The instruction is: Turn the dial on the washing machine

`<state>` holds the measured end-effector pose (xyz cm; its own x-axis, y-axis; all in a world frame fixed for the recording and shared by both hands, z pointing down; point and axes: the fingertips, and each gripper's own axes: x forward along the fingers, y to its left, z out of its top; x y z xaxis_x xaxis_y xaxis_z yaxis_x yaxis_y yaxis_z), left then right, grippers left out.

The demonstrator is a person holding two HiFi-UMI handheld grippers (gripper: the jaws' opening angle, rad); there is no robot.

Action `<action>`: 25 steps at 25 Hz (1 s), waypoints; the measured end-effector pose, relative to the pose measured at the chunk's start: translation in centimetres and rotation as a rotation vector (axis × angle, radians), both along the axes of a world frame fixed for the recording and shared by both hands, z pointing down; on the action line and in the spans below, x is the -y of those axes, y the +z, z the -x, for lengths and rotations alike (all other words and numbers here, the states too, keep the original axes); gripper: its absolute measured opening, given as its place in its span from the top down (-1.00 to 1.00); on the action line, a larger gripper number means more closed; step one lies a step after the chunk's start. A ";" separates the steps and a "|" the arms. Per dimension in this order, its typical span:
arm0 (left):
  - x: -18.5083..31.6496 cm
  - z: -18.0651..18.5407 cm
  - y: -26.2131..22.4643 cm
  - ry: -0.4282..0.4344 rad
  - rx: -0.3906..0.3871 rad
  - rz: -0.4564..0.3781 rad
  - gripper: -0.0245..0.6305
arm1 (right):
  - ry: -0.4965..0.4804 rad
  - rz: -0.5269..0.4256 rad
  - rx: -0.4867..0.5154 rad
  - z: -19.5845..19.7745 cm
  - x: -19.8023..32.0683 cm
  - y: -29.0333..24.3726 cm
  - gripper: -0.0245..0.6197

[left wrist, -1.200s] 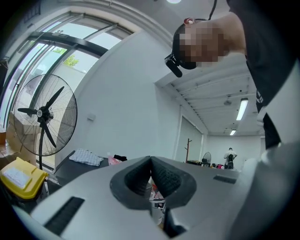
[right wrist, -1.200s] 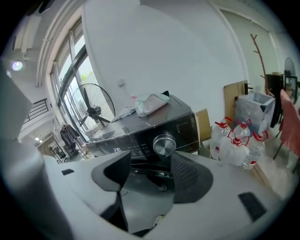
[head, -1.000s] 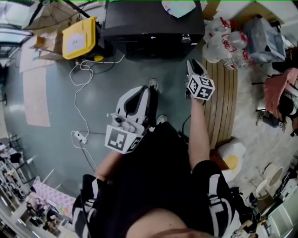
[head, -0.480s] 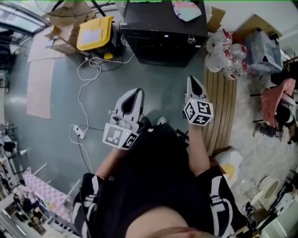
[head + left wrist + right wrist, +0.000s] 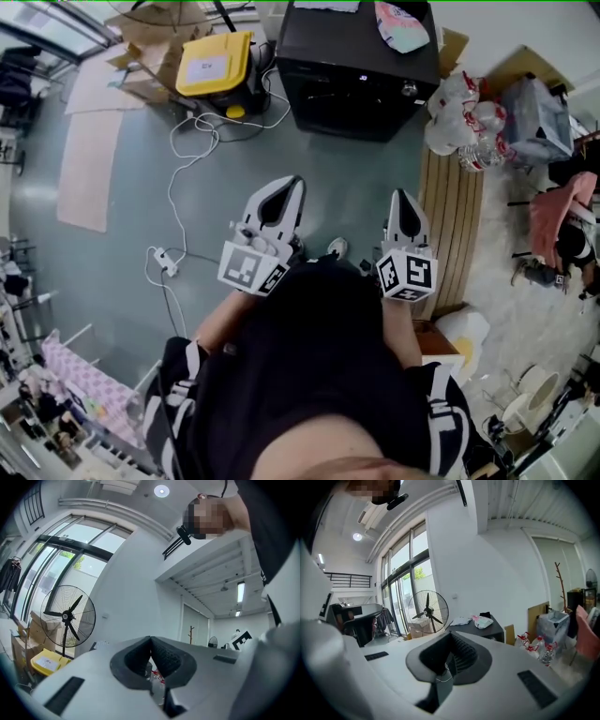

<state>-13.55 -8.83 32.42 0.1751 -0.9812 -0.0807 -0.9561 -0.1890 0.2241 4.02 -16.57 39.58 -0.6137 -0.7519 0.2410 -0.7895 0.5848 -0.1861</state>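
As I look down in the head view, the black washing machine (image 5: pixel 361 70) stands at twelve o'clock, its dial (image 5: pixel 409 90) a small knob at the right end of the front. A yellow-lidded bin (image 5: pixel 216 64) sits at eleven o'clock with its lid down, so I cannot see inside. Clear bags (image 5: pixel 461 111) at one o'clock hold red-capped bottles. My left gripper (image 5: pixel 292 182) and right gripper (image 5: pixel 401 195) both hang well short of the machine.

In the left gripper view, the left gripper (image 5: pixel 151 639) has its pads pressed tip to tip with nothing between them; a fan (image 5: pixel 68 616) stands at ten o'clock.

In the right gripper view, the right gripper (image 5: pixel 450 634) is likewise clamped together and empty. The washing machine (image 5: pixel 485 630) lies at twelve o'clock beyond the tips, and the bottles (image 5: pixel 534 648) at two o'clock.
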 end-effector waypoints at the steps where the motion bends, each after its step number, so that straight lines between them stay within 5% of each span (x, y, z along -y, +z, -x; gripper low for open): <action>1: -0.3 0.2 0.3 0.003 -0.003 0.001 0.86 | -0.001 -0.001 -0.001 0.3 -0.6 0.1 0.84; 25: -1.0 3.6 0.4 0.065 -0.013 -0.013 0.86 | 0.038 -0.034 -0.045 4.5 -2.1 -0.6 0.85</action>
